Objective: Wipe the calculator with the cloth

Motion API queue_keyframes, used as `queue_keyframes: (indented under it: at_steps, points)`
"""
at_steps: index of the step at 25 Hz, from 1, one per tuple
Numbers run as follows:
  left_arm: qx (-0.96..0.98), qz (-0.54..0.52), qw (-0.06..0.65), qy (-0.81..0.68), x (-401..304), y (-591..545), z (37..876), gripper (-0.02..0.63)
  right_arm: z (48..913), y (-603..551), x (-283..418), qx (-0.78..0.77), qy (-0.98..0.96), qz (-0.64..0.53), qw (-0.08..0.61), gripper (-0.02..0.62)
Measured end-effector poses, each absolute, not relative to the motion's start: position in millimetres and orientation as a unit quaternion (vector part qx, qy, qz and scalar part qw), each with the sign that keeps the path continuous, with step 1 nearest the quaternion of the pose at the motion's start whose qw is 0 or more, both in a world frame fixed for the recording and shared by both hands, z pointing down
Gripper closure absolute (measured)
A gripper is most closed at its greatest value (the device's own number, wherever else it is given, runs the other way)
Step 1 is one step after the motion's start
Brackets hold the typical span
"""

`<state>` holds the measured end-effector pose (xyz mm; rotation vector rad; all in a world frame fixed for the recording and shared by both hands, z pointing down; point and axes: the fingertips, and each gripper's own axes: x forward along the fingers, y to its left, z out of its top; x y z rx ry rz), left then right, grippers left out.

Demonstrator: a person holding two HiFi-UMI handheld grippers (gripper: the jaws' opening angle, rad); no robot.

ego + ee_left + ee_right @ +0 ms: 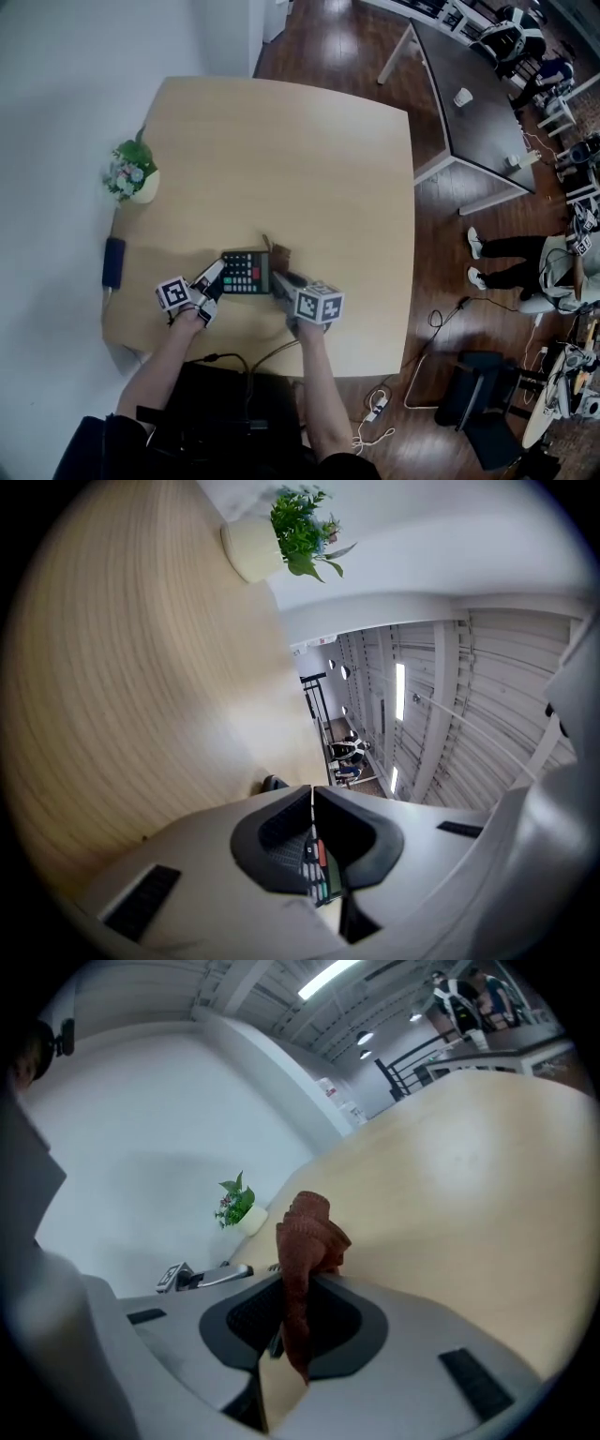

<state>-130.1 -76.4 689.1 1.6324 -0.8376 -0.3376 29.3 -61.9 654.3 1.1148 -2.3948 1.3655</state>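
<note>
We judge wiping unfinished | left gripper [214, 279] pinches calculator [247, 272] edge | right gripper [284, 279] pinches cloth [305, 1237] at its right side

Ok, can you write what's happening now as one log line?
left tool: shut on calculator | right tool: shut on cloth | cloth: beside calculator's right end

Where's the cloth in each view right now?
Head view: cloth just right of the calculator, at the right gripper's tip.
Left gripper view: cloth not made out.
Right gripper view: cloth at centre, pinched between that gripper's jaws.
Shared landmark: the potted plant, in all three.
</note>
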Motion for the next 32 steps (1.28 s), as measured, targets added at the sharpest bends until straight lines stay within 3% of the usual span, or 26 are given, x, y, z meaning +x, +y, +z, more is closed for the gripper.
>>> queue_keyframes:
  at_steps: [3, 7, 14, 21, 25, 32]
  points:
    - [0.709, -0.144, 0.587, -0.363, -131.5, -76.4, 687.0, 0.601, 665.7, 4.7, 24.9, 0.362, -0.774, 0.516, 0.057, 0.529]
    - [0.694, -0.12, 0.596, -0.385, -133.7, -66.8, 690.5, 0.601, 676.3, 58.3, 26.5, 0.338, -0.759, 0.55, 0.08, 0.529]
    - [0.722, -0.169, 0.634, -0.218, -58.7, 4.1, 646.8, 0.601, 642.5, -109.0, 57.7, 0.379, -0.823, 0.407, 0.119, 0.529]
    - [0.67, -0.253, 0.614, -0.33, -77.3, -17.3, 672.8, 0.598, 684.3, -137.8, -12.9, 0.247, -0.844, 0.399, 0.26, 0.529]
    - [0.664, -0.286, 0.595, -0.35, -102.8, -34.4, 669.9, 0.598, 685.2, -108.6, 10.7, 0.32, -0.809, 0.451, 0.199, 0.531]
    - [0.686, -0.257, 0.596, -0.328, -113.6, -102.3, 665.8, 0.607, 684.3, -32.1, 37.6, 0.454, -0.695, 0.557, -0.001, 0.531]
